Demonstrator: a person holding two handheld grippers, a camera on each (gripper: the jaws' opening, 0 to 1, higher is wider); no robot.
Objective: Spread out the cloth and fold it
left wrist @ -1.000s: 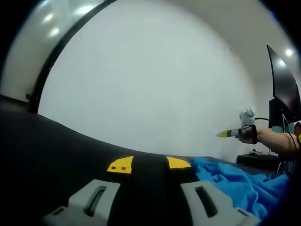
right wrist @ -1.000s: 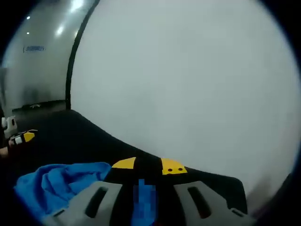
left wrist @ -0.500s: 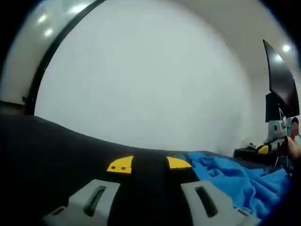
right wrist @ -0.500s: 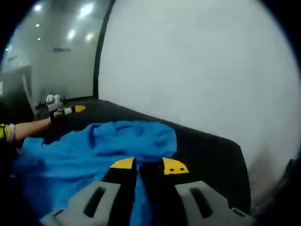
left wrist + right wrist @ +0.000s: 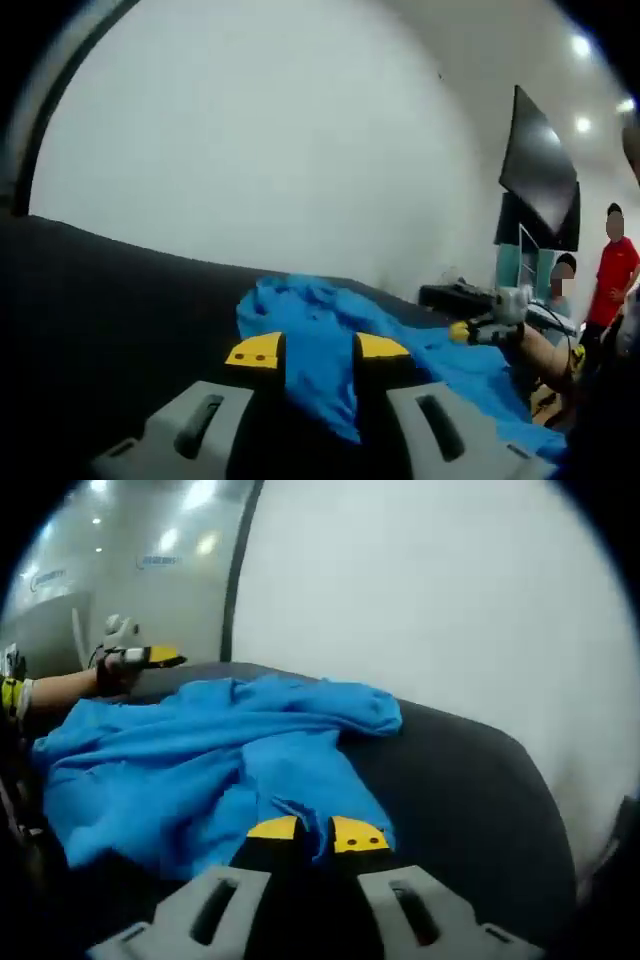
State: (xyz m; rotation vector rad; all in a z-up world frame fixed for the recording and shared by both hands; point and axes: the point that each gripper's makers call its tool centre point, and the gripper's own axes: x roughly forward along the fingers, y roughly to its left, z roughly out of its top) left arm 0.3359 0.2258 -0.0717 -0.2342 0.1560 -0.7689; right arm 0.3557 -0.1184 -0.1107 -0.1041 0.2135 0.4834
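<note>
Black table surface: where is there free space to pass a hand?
The black table is bare right of the blue cloth toward the white wall. In the left gripper view it is also bare left of the cloth. The middle is crowded with bunched cloth.

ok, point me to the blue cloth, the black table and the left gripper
blue cloth [image 5: 210, 770], right gripper view, on its broad wrinkled middle.
black table [image 5: 470, 800], right gripper view, bare surface right of the cloth.
left gripper [image 5: 318, 349], left gripper view, midway between its yellow tips.
</note>
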